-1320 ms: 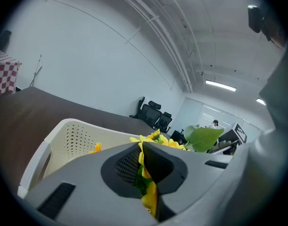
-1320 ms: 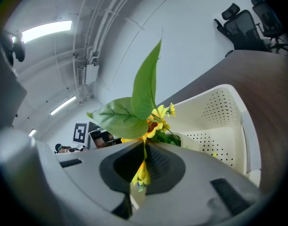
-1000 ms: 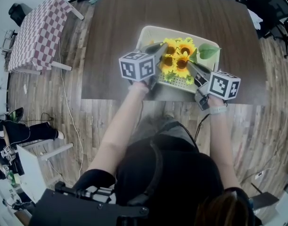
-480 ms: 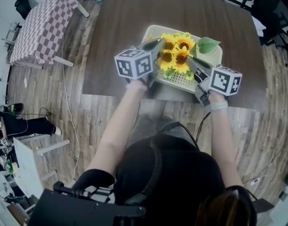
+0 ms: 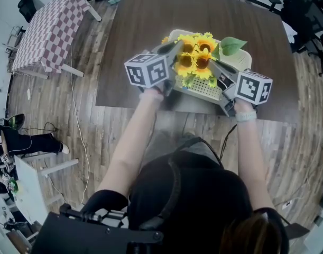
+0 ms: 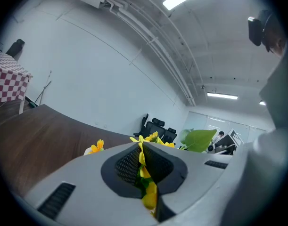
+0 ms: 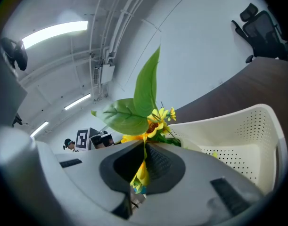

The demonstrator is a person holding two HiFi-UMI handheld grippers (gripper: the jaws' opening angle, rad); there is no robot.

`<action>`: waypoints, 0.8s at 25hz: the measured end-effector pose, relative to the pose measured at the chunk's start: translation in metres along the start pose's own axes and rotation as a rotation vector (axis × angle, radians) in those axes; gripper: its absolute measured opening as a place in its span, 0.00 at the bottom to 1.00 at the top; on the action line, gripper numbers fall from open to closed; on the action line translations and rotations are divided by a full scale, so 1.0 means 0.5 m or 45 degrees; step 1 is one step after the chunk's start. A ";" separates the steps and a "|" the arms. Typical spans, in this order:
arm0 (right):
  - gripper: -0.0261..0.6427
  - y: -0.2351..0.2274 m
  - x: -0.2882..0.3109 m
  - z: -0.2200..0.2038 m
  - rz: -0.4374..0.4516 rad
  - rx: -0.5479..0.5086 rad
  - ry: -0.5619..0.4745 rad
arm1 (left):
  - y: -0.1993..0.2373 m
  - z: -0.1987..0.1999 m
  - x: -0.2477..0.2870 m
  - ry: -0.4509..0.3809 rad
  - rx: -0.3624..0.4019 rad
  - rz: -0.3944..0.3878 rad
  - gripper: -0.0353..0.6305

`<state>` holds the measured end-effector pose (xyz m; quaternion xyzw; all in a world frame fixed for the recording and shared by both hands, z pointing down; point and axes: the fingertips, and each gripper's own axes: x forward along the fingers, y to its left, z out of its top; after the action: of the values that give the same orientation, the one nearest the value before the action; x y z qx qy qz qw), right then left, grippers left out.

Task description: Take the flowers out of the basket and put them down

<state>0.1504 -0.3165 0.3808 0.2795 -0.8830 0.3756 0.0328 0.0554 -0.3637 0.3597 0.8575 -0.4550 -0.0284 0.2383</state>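
The flowers point(image 5: 195, 62) were a bunch of yellow sunflowers with brown centres, green foliage and one broad green leaf point(image 5: 232, 45). The left gripper point(image 5: 176, 51) and the right gripper point(image 5: 213, 67) were each clamped on the bunch from opposite sides, with petals pinched between their pads. The bunch was over the white perforated basket point(image 5: 217, 93) on the dark wooden table point(image 5: 140, 30).
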 end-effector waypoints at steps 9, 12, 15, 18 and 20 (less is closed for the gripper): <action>0.05 0.057 0.043 0.016 0.012 -0.049 -0.043 | 0.030 0.049 -0.049 -0.055 0.028 -0.014 0.06; 0.05 0.078 0.059 0.022 0.028 -0.070 -0.053 | 0.040 0.067 -0.062 -0.068 0.040 -0.019 0.06; 0.05 0.095 0.071 0.033 0.031 -0.084 -0.062 | 0.048 0.088 -0.072 -0.083 0.048 -0.025 0.06; 0.05 0.110 0.087 0.037 0.037 -0.088 -0.066 | 0.061 0.105 -0.085 -0.099 0.043 -0.027 0.06; 0.05 0.124 0.101 0.040 0.057 -0.084 -0.070 | 0.073 0.116 -0.094 -0.110 0.036 -0.024 0.06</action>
<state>0.0786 -0.3192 0.3399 0.2687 -0.9015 0.3390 0.0095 -0.0156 -0.3657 0.3166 0.8631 -0.4570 -0.0612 0.2060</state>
